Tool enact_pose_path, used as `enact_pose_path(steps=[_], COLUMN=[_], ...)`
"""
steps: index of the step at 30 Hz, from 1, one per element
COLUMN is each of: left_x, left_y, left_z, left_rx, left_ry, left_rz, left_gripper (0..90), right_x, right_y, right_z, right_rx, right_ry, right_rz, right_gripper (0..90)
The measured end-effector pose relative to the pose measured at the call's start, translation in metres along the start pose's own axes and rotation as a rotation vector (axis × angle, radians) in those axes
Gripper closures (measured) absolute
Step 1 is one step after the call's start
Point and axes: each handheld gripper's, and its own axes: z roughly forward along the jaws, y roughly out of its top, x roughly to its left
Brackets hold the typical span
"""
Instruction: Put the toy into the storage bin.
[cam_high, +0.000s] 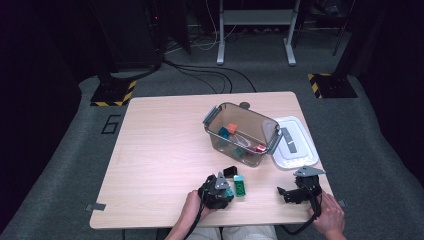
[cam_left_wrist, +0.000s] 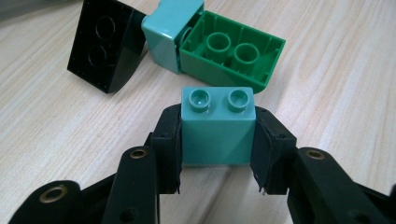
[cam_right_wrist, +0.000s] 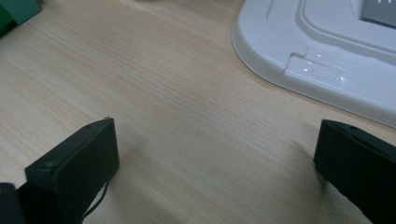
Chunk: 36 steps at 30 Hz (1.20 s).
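Two grippers work at the near edge of a wooden table (cam_high: 160, 150), one in each of a person's hands. Four loose bricks lie by the left gripper (cam_left_wrist: 218, 186): one teal brick (cam_left_wrist: 218, 133) between its jaws, and just beyond it a second teal brick (cam_left_wrist: 170, 30), one green brick (cam_left_wrist: 233, 56) and one black brick (cam_left_wrist: 105, 44). The held teal brick stands upright on the table with its two studs on top, the pair of studs running across from jaw to jaw, so its long axis lies crosswise to the gripper. The green brick rests on its side, open hollow underside facing the left gripper view's camera, long axis slanting away to the right, its near end touching the second teal brick. The black brick, sloped on one face, sits just beside that teal brick. The left gripper's jaws are drawn in narrow, both pads pressed flat on the teal brick's sides. From the high view the same cluster sits near the table's front edge, left of centre, with one clear plastic box (cam_high: 242, 132) farther back holding several small coloured pieces, too small to count, and one white lid (cam_high: 295, 145) just beside it on the right. The right gripper (cam_right_wrist: 215, 163) rests low over bare wood near the lid's corner, its jaws spread wide and holding nothing.
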Motion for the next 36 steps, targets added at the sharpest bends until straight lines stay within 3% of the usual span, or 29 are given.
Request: enact_pose_path(steps=[9, 17, 29, 36], left_x=[0.014, 0.027, 0.046, 0.058], left_y=[0.001, 0.005, 0.016, 0.024], left_z=[-0.014, -0.025, -0.039, -0.050], left_rx=[-0.043, -0.054, -0.059, -0.086], left_ry=[0.028, 0.047, 0.098, 0.126], left_rz=[-0.033, -0.060, -0.063, -0.075], left_gripper=[58.6, 58.6, 58.6, 58.6], right_x=[0.000, 0.000, 0.000, 0.000], right_y=[0.000, 0.000, 0.000, 0.000], right_z=[0.000, 0.000, 0.000, 0.000], right_rx=[0.000, 0.000, 0.000, 0.000], right_ry=[0.001, 0.000, 0.000, 0.000], right_rz=[-0.001, -0.001, 0.000, 0.000], right_gripper=[0.0, 0.0, 0.0, 0.0])
